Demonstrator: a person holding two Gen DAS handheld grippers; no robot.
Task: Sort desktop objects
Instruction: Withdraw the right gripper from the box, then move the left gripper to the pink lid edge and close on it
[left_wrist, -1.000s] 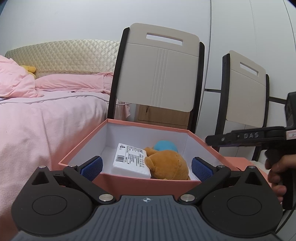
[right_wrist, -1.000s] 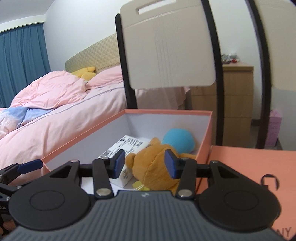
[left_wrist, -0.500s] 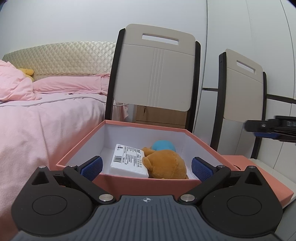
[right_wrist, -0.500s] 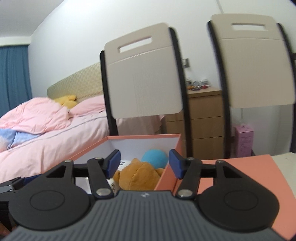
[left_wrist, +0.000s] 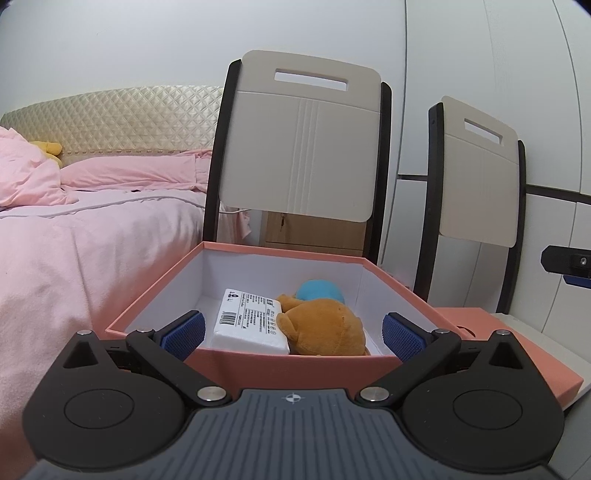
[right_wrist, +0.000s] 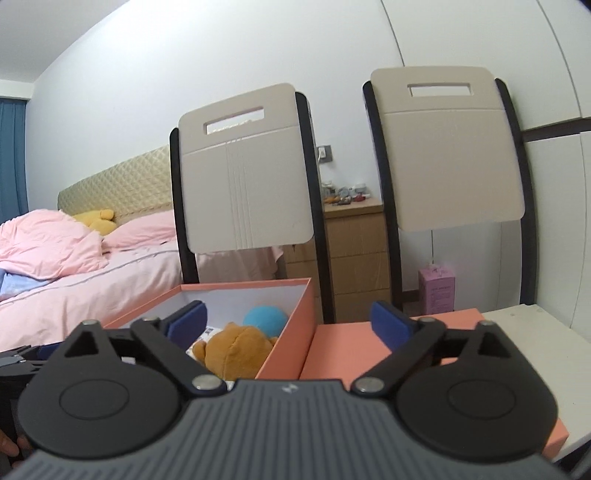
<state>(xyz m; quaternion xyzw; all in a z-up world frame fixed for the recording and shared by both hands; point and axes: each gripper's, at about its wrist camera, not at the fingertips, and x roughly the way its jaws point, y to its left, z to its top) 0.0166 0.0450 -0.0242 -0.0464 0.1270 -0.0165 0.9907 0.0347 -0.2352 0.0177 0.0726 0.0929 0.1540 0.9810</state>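
Since a second ago, you are swinging your right tool (right_wrist: 288, 325) away from the box and over toward the lid, and its blue pads are now spread wide where before they were close together. Your left tool (left_wrist: 291, 332) is staying in front of the box, just as before.

Your left tool is sitting spread wide and holding nothing. Its blue pads (left_wrist: 183, 331) are showing in front of the near wall of the pink box (left_wrist: 280, 363). Your right tool is also spread wide and holding nothing. One pad is showing in front of the box and the other in front of the pink lid (right_wrist: 343, 350).

The box is sitting open at the left edge of the desk (right_wrist: 524, 343), next to the bed (left_wrist: 92, 236). Inside it, the brown plush toy (left_wrist: 325, 326) is lying near the front. The white packet (left_wrist: 247, 321) with a barcode is lying just beside it, touching its left side. The blue ball (left_wrist: 319, 291) is peeking out behind the plush toy, close to the back wall.

The lid is lying flat on the desk, just to the right of the box and touching it.

Two chairs (right_wrist: 243, 188) are standing behind the far edge of the desk.
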